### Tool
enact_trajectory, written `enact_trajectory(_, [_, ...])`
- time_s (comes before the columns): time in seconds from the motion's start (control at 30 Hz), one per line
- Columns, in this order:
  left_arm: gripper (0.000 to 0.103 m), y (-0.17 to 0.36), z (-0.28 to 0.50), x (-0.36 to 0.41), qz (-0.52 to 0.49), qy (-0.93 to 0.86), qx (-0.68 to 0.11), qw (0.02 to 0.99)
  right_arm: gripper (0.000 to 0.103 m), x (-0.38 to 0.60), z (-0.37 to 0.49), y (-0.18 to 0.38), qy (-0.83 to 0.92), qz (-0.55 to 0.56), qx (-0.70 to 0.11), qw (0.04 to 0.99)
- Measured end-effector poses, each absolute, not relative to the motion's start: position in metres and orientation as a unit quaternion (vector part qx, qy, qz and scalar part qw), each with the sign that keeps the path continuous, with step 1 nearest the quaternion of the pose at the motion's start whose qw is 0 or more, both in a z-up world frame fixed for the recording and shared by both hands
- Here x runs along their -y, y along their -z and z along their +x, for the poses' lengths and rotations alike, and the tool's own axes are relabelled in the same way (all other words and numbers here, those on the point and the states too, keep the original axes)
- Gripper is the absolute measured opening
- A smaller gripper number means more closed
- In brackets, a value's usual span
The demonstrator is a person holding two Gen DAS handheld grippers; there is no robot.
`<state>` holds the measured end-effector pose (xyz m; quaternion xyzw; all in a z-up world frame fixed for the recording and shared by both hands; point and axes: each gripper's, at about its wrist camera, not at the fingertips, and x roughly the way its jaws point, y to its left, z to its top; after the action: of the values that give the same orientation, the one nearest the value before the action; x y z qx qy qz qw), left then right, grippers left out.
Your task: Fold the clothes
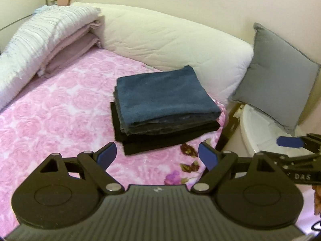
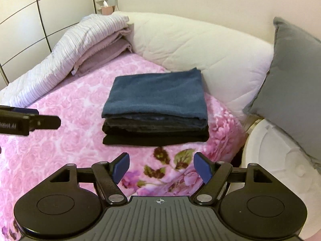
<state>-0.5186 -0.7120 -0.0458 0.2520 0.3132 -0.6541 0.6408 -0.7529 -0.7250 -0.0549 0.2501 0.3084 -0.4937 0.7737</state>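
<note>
Both grippers sit closest to the lens, the left gripper (image 1: 157,154) and the right gripper (image 2: 161,165), each with its blue pads spread wide and nothing between them. Just pink blanket (image 1: 60,110) shows through the gaps.

Past them, the stack (image 2: 155,108) of folded clothes sits on the blanket toward the far right of the bed: a blue piece on top, grey under it, black at the bottom. It looks basically done to me, and I don't spot any unfolded clothes in either view.

What I'd worry about:
- The stack is near the bed's right edge, with a white bin (image 2: 280,160) down beside it. A nudge from the left could slide the layers that way, maybe off the bed.
- The layers aren't squared up; the black one pokes out on the near side. Clip that lip with a pad and the fold could drag open.
- The two grippers are near each other, so a crossing move could knock them together.

Further out, a cream pillow (image 1: 170,40) runs along the wall behind the stack, a grey cushion (image 1: 280,76) leans at the right, and folded bedding (image 2: 80,46) is piled at the far left.
</note>
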Motion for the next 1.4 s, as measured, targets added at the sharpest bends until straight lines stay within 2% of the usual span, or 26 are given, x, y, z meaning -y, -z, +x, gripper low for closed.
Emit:
enact_trajectory(0.33, [0.086,0.037,-0.535,0.708,0.310,0.588,-0.295,0.687,0.076,0.715,-0.760,0.041,0.492,0.252,-0.300,0.777])
enact_trajectory(0.87, [0.085,0.039,-0.550,0.729,0.254,0.574,-0.361,0.690,0.076,0.753,-0.781,0.041,0.457,0.259,-0.303,0.795])
enact_trajectory(1.4, [0.084,0.048,-0.558,0.739,0.262,0.551,-0.366,0.702,0.076,0.768,-0.775,0.037,0.441,0.251,-0.319,0.800])
